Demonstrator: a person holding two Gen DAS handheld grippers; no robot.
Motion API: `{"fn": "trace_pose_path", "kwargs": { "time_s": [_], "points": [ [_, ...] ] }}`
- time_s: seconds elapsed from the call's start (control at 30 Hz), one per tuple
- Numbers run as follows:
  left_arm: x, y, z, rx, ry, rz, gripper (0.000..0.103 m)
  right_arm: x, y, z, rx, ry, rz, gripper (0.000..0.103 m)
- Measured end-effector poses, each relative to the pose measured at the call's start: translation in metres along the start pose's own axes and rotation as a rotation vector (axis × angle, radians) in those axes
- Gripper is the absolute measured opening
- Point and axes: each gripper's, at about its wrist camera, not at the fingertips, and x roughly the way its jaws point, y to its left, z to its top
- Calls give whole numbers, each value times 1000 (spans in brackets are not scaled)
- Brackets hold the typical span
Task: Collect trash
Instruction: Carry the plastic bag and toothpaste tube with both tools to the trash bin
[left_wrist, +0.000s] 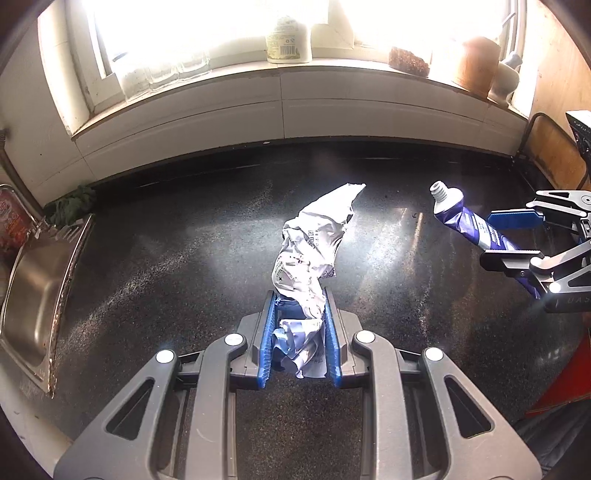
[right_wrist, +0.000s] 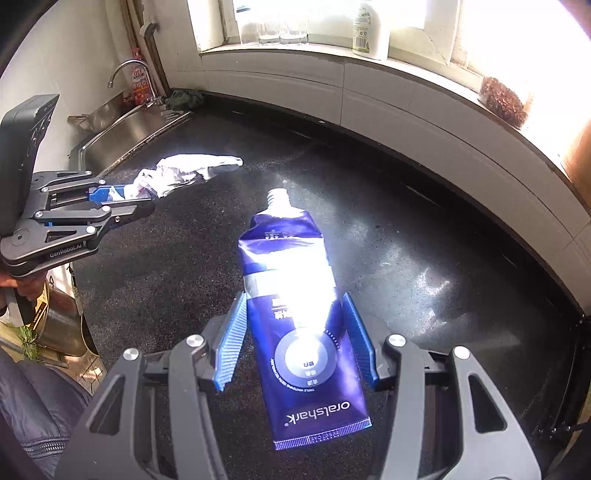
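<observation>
My left gripper (left_wrist: 300, 295) is shut on a crumpled white paper (left_wrist: 314, 236), which sticks out forward past the blue pads above the dark countertop; both show in the right wrist view, the gripper (right_wrist: 147, 201) and the paper (right_wrist: 184, 171). My right gripper (right_wrist: 295, 299) is shut on a blue uncapped toothpaste tube (right_wrist: 295, 295) that lies flat between its blue pads. In the left wrist view the tube (left_wrist: 469, 221) juts out of the right gripper (left_wrist: 487, 236), held above the counter.
A steel sink (left_wrist: 33, 288) sits at the counter's left end, with a green cloth (left_wrist: 70, 206) behind it. A white bottle (left_wrist: 288, 37), glasses and jars stand on the windowsill. A dark speckled countertop (left_wrist: 184, 240) lies below both grippers.
</observation>
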Motion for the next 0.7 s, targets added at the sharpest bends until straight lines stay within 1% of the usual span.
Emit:
{"fn": "trace_pose_path", "kwargs": {
  "time_s": [0.13,0.3,0.47,0.63,0.7],
  "points": [
    [-20,18,-9,-55,-22,37,23,-1,23,15,-46,-17,39,52],
    [-56,51,-34,-141,-48,115,23,6,78,39,-151,-29,124,52],
    [-98,99,-80,-281,-47,225,23,18,150,63,-276,-27,234,52],
    [-142,144,-147,-440,-25,353,23,30,235,79,-415,-15,351,52],
    [-159,158,-175,-501,-17,388,23,35,270,82,-466,-3,398,52]
  ]
}}
